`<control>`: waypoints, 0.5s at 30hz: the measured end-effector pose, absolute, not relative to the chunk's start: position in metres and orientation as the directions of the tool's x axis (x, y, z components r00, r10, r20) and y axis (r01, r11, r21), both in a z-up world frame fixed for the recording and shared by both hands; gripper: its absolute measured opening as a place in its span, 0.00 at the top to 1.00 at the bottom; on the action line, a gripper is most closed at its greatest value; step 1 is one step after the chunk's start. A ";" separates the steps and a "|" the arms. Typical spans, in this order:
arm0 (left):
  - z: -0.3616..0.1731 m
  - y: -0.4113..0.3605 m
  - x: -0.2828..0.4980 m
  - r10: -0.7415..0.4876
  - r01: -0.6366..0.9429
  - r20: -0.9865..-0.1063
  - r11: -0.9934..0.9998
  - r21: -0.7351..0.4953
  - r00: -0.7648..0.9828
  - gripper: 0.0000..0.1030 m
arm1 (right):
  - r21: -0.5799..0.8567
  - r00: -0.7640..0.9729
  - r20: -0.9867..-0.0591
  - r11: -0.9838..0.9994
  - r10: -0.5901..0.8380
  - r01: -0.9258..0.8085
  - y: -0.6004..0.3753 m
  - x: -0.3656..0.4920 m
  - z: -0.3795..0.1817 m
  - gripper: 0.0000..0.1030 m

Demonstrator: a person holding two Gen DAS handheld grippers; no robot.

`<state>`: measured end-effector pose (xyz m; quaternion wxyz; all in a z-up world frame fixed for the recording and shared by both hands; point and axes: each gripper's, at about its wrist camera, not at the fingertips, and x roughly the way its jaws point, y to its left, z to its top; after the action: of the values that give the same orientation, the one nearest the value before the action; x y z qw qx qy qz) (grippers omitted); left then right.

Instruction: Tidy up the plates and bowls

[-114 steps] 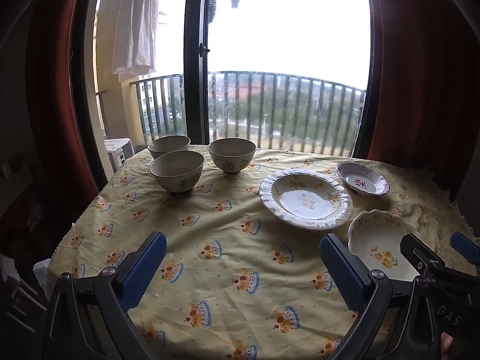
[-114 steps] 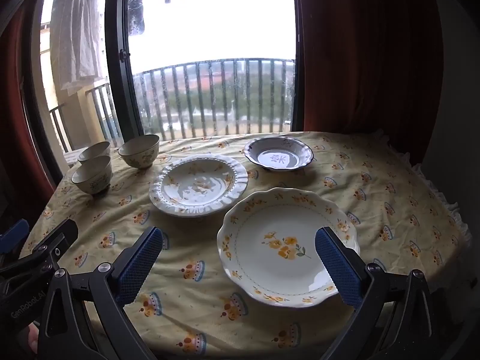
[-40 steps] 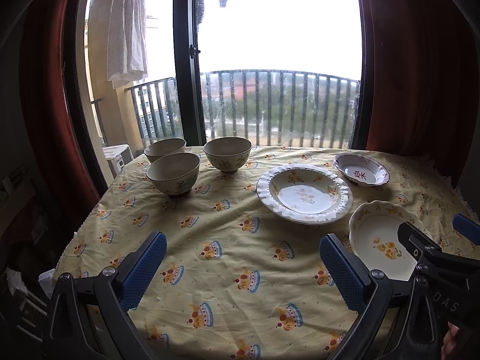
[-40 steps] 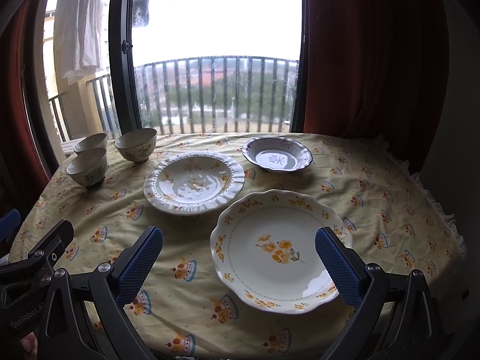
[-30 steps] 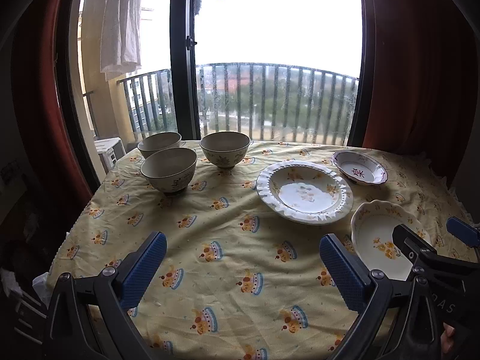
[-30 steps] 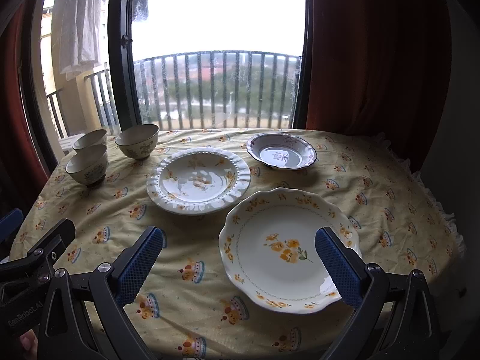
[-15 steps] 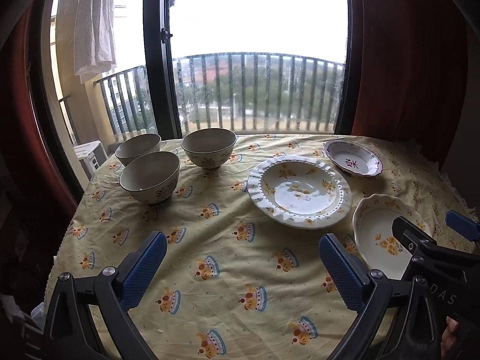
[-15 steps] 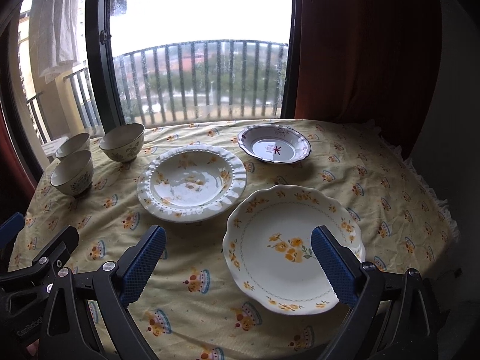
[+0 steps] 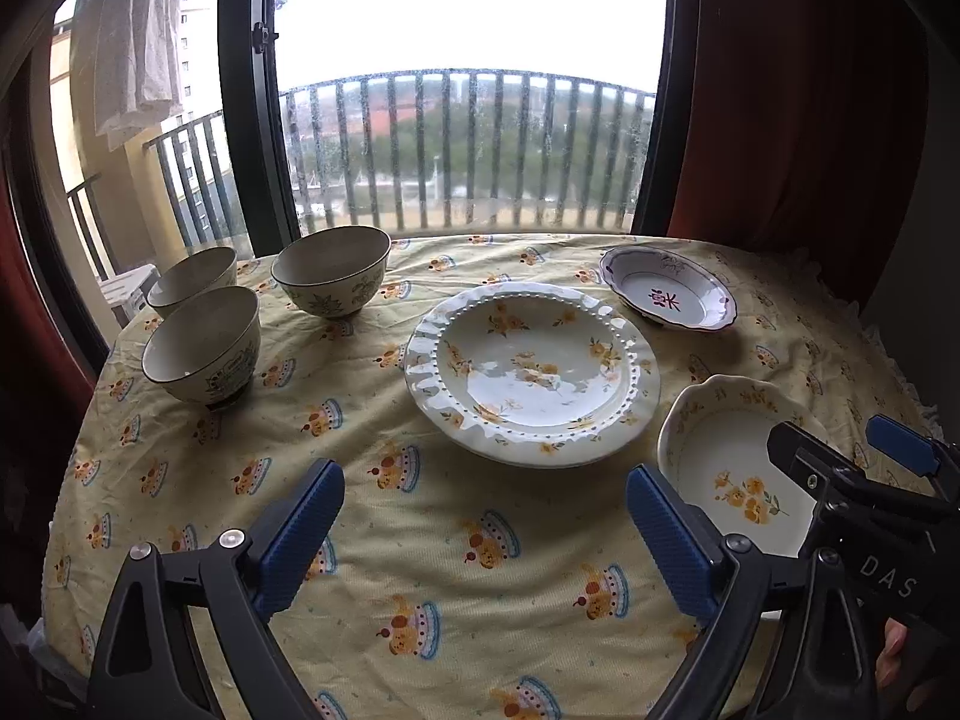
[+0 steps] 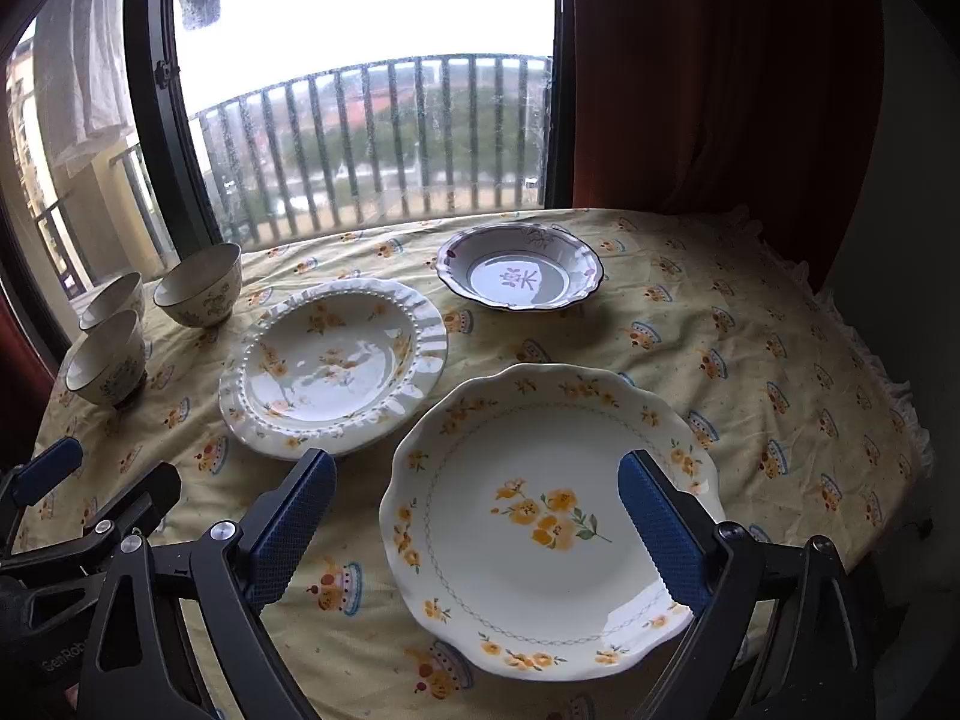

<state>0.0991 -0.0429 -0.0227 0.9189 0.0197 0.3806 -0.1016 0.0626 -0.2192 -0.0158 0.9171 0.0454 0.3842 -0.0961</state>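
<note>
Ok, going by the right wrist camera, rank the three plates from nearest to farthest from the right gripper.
1. Scalloped yellow-flower plate, right under the right gripper, whose jaws are closing on nothing.
2. Beaded-rim plate, farther back, to the left.
3. Purple-rimmed plate, farthest, near the window.

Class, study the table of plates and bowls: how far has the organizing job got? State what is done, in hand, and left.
Done: nothing yet; the three bowls stand apart unstacked, and the three plates lie singly.

In hand: nothing held. The right gripper hangs over the scalloped plate, jaws closing; the left gripper faces bare tablecloth.

Left: gathering all of them.
</note>
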 end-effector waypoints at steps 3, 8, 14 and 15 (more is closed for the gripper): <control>-0.027 -0.065 0.107 -0.169 0.191 -0.717 0.980 -0.050 0.677 0.10 | 0.000 0.665 -0.734 0.980 -0.137 0.201 -0.239 0.075 -0.022 0.08; -0.039 -0.100 0.118 -0.161 0.168 -0.747 0.983 -0.067 0.645 0.11 | -0.029 0.632 -0.762 0.984 -0.137 0.178 -0.274 0.090 -0.032 0.08; -0.054 -0.137 0.129 -0.126 0.120 -0.783 0.991 -0.066 0.609 0.13 | -0.013 0.571 -0.814 0.987 -0.103 0.160 -0.315 0.104 -0.053 0.08; -0.057 -0.143 0.130 -0.118 0.113 -0.791 0.992 -0.062 0.600 0.16 | -0.014 0.565 -0.819 0.988 -0.100 0.155 -0.320 0.106 -0.056 0.08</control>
<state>0.1298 -0.1430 -0.0573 0.8944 -0.0026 0.4425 -0.0646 0.1063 -0.3199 -0.0556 0.8842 0.0295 0.4605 -0.0720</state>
